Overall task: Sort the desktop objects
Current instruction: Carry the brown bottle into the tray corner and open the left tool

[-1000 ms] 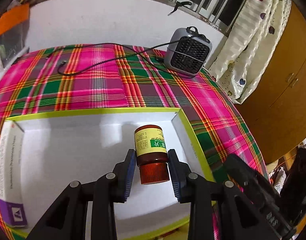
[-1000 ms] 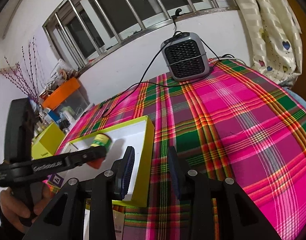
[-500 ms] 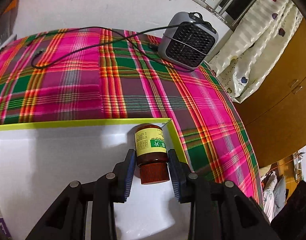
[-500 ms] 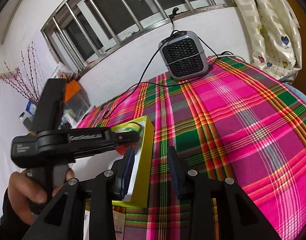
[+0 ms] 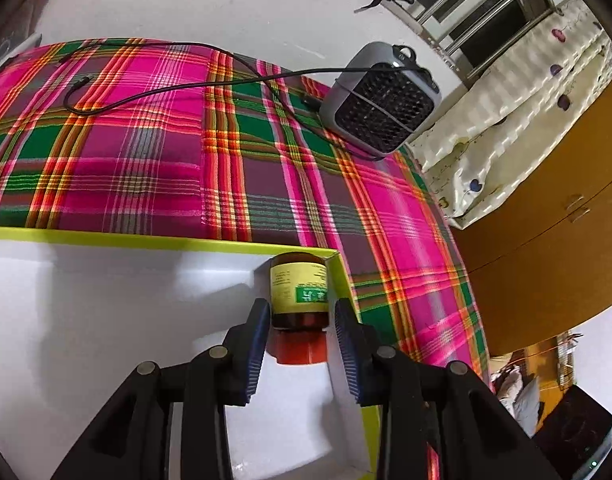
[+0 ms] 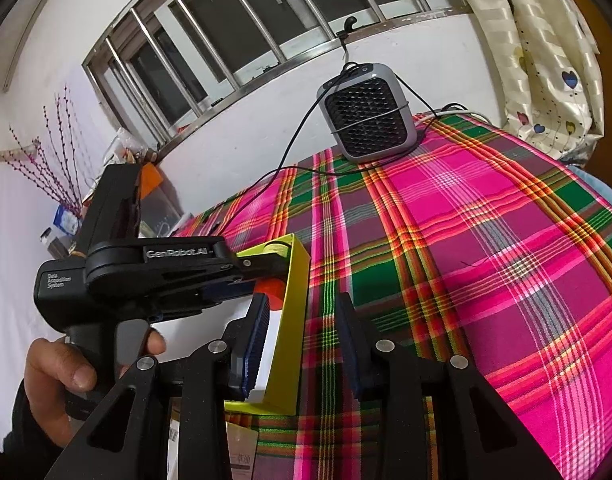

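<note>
The worktop (image 5: pixel 154 152), covered in a pink, green and orange plaid cloth, fills both views. On it lies a shallow tray (image 5: pixel 106 240) with a lime-yellow rim and white floor; the left wrist view looks down into it, while the right wrist view (image 6: pixel 294 280) shows only its outer corner wall from the side. A grey fan heater (image 5: pixel 382 108) stands at the far edge of the worktop, its black cable (image 5: pixel 166 88) trailing across the cloth.

Only the right wrist view shows the barred window (image 6: pixel 234 36), the person's hand (image 6: pixel 62 368) on the left tool's handle, and cluttered shelves with red twigs beyond. Only the left wrist view shows the wooden cupboard (image 5: pixel 546 240).

The left gripper (image 5: pixel 302 316) has its jaws closed on a brown medicine bottle (image 5: pixel 300 292), pads pressing its sides just above the orange cap; the bottle sits in the tray's far right corner, against the wall. In the right wrist view the left tool's body hides most of that bottle.

The right gripper (image 6: pixel 304 324) holds nothing: its jaws stand apart, straddling the tray's corner wall without visibly pressing it.
</note>
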The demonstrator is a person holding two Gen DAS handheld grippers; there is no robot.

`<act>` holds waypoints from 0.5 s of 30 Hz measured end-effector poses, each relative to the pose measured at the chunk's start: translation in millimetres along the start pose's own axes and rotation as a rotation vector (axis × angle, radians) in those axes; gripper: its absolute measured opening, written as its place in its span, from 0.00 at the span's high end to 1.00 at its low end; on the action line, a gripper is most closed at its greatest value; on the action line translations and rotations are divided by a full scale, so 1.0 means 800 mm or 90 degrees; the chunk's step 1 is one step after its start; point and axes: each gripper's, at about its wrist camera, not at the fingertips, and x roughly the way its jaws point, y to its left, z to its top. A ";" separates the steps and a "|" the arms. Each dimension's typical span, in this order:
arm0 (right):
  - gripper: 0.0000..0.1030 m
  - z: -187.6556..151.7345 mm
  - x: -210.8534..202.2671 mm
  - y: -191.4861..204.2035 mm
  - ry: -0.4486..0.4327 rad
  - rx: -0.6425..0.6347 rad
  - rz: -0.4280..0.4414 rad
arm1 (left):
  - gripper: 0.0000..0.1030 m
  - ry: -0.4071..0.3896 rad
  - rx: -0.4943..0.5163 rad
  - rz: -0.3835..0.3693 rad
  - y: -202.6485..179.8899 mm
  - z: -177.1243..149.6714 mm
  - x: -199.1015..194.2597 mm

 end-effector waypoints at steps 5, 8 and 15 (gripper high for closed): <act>0.66 0.000 0.001 0.001 0.001 -0.002 0.001 | 0.68 -0.001 -0.013 -0.024 0.000 0.002 -0.001; 0.66 0.000 0.001 0.001 0.002 -0.001 0.001 | 0.69 -0.003 -0.017 -0.025 -0.002 0.002 0.003; 0.66 0.000 0.001 0.000 0.001 -0.002 0.002 | 0.69 -0.007 -0.012 -0.018 0.002 0.004 0.007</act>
